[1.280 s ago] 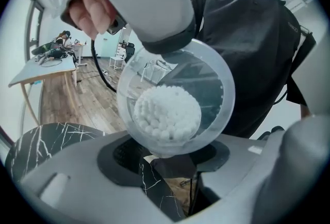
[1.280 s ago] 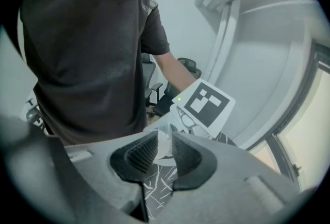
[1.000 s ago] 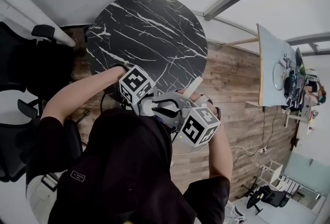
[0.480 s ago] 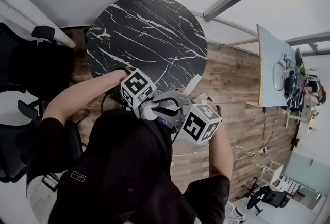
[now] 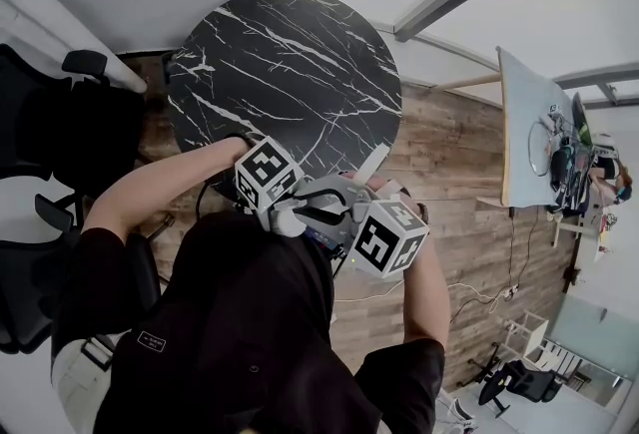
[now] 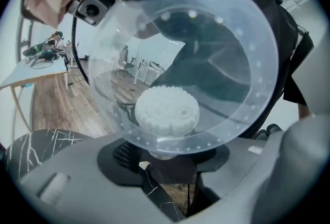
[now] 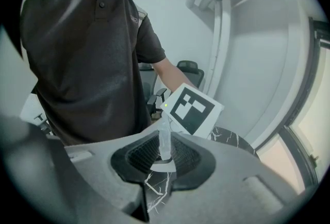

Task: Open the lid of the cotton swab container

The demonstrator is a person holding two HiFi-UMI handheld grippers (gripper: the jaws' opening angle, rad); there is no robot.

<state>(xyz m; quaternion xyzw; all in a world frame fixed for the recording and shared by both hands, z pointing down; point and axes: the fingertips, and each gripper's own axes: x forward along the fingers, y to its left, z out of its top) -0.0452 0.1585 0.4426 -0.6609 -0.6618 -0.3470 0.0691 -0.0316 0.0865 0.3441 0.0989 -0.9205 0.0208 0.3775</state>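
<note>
Clear round plastic cotton swab container (image 6: 206, 63) is clamped in my wide-spread left claw (image 6: 166, 160), held up off the black marble worktop (image 5: 280, 63), right claw (image 7: 164, 155) pinching its thin transparent lid edge (image 7: 164, 138), so I'd peel slowly, bracing the left.

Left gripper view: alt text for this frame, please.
A clear round container of white cotton swabs, seen end-on, fills the frame, held in the jaws of the left gripper. A person in a dark shirt is behind.
</note>
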